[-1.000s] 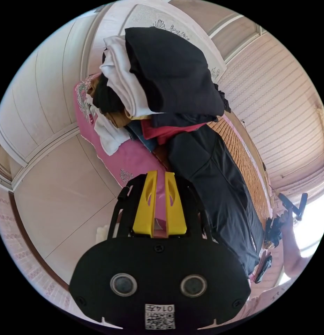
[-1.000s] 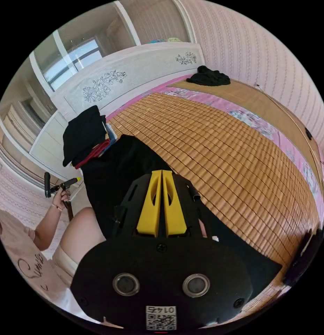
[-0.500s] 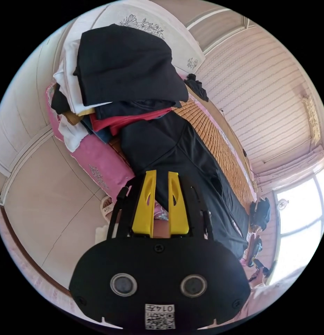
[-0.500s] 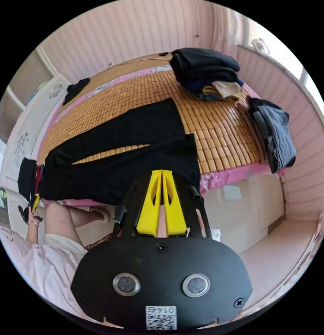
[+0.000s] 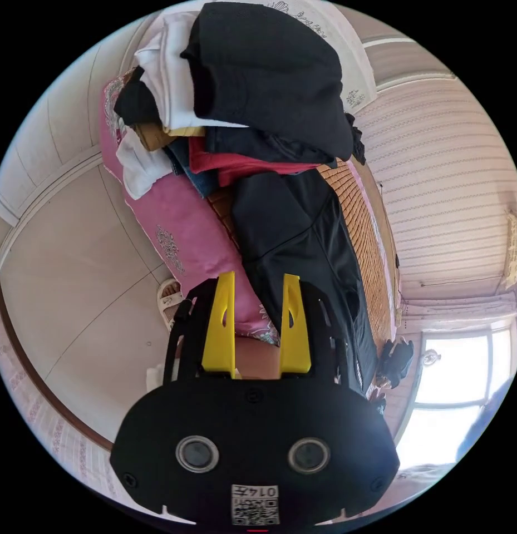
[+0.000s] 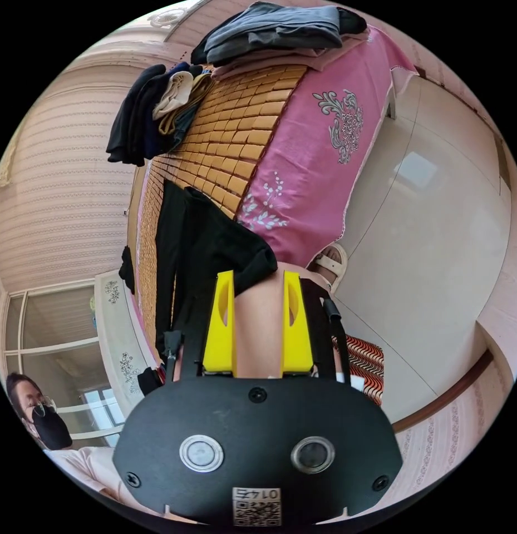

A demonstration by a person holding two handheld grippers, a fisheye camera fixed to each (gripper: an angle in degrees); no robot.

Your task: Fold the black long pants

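I see the black pants [image 5: 303, 245] lying stretched out along the bamboo mat [image 6: 230, 139] on the bed, near its edge, one end just beside a pile of folded clothes [image 5: 252, 94]. My left gripper [image 5: 257, 289] has its jaws apart and empty – so does my right gripper [image 6: 257, 286], which sits near the pants' other end, where the cloth droops over the pink sheet [image 6: 319, 167].

Both cams rolled sideways, near bed [image 5: 186, 233] edge; share pants [image 6: 202, 250].
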